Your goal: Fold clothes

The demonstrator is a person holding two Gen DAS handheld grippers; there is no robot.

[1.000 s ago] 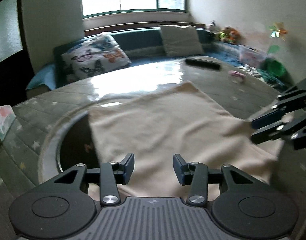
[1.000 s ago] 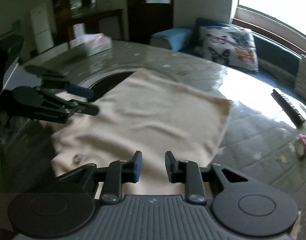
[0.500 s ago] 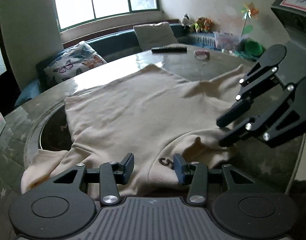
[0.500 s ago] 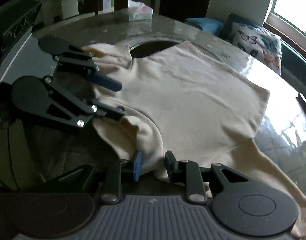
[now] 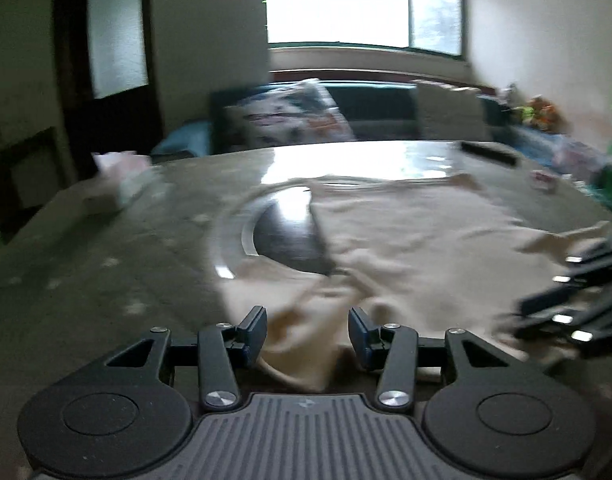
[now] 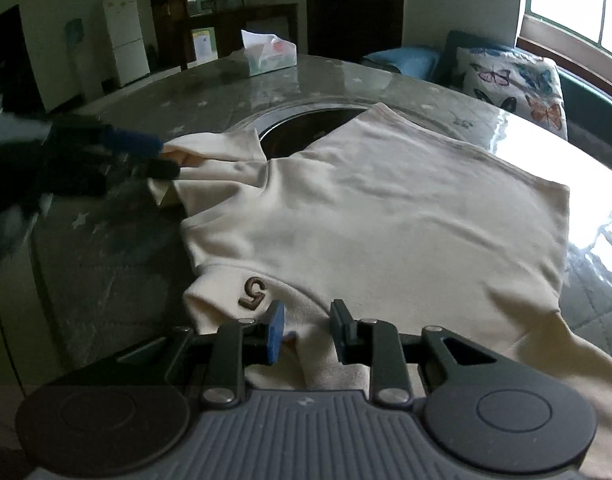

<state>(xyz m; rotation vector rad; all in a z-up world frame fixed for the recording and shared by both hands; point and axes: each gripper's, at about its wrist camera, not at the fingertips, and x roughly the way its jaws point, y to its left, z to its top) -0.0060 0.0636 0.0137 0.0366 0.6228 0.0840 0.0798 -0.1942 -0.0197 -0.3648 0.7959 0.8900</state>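
Observation:
A cream sweatshirt (image 6: 385, 208) lies spread on the round table (image 6: 106, 248), and a brown emblem (image 6: 253, 292) shows near its closest edge. One sleeve (image 6: 218, 152) reaches left over the dark round inset (image 6: 306, 124). My left gripper (image 6: 154, 156) is at that sleeve's cuff. In its own blurred view the left gripper (image 5: 307, 328) stands open, and the cuff cloth (image 5: 302, 332) lies loosely between the fingers. My right gripper (image 6: 307, 328) hovers low over the garment's near edge beside the emblem. It is open by a narrow gap, with a ridge of cloth under it. The right gripper (image 5: 521, 312) also shows on the sweatshirt (image 5: 417, 232) at the right.
A tissue box (image 6: 270, 52) stands at the table's far side. A dark remote (image 5: 489, 154) and a small pink thing (image 5: 543, 180) lie near the window side. A bench with a butterfly pillow (image 6: 513, 84) runs behind the table. Bare tabletop lies left of the garment.
My left gripper has swung left, from the collar area to the end of the sleeve. My right gripper has sunk closer to the garment's near edge. The sweatshirt now lies more spread out.

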